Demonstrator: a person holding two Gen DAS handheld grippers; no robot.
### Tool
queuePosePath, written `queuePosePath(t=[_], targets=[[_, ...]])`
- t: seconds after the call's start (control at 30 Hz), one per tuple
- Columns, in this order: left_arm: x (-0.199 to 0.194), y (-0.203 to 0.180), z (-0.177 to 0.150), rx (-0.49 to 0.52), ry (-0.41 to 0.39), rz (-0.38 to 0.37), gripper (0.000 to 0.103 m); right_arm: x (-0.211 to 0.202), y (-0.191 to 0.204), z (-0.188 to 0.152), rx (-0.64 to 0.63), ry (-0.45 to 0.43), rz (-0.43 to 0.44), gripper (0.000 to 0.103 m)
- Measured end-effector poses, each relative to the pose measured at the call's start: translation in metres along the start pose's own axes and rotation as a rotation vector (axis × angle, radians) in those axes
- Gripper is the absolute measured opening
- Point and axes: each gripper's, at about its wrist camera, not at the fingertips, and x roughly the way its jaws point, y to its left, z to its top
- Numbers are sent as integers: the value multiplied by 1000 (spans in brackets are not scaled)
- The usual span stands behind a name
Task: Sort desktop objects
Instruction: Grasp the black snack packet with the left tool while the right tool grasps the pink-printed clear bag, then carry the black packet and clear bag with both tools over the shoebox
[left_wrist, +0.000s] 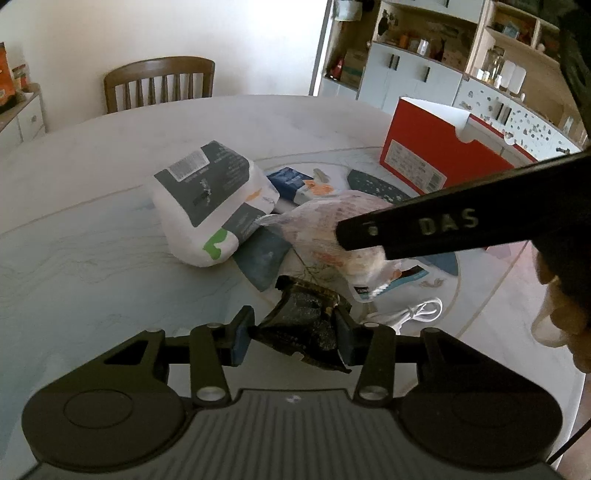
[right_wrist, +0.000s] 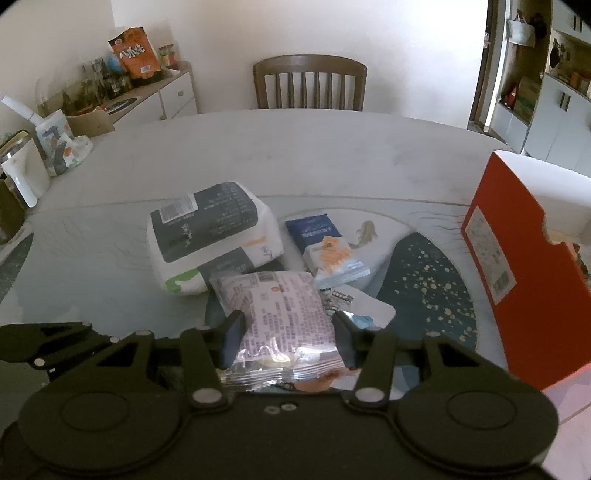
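Here the left gripper (left_wrist: 293, 334) was clamped on a dark crumpled packet (left_wrist: 303, 325) low over the round table (left_wrist: 92, 229), while the right gripper (right_wrist: 290, 334) squeezed a clear snack wrapper (right_wrist: 280, 314) between its pads, just beside the white tissue pack (right_wrist: 210, 232) and near the red box (right_wrist: 517, 273)

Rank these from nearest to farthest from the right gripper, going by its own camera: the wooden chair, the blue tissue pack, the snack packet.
1. Snack packet, between the right gripper fingers.
2. Blue tissue pack, beyond it, slightly right.
3. Wooden chair, across the table.
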Motion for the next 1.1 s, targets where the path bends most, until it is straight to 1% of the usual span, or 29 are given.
queuePosePath(t=[0.23, 0.63, 0.97, 1.1], targets=[[-9, 0, 1, -22, -12, -2, 44, -17, -5, -4, 9, -15, 2, 50], [-28, -14, 9, -42, -44, -17, 44, -45, -21, -8, 27, -47, 4, 50], [-44, -33, 20, -38, -73, -22, 44, -74, -48, -9, 63, -93, -2, 50], [-51, -44, 28, -37, -87, -26, 44, -85, -63, -9, 79, -99, 1, 50]])
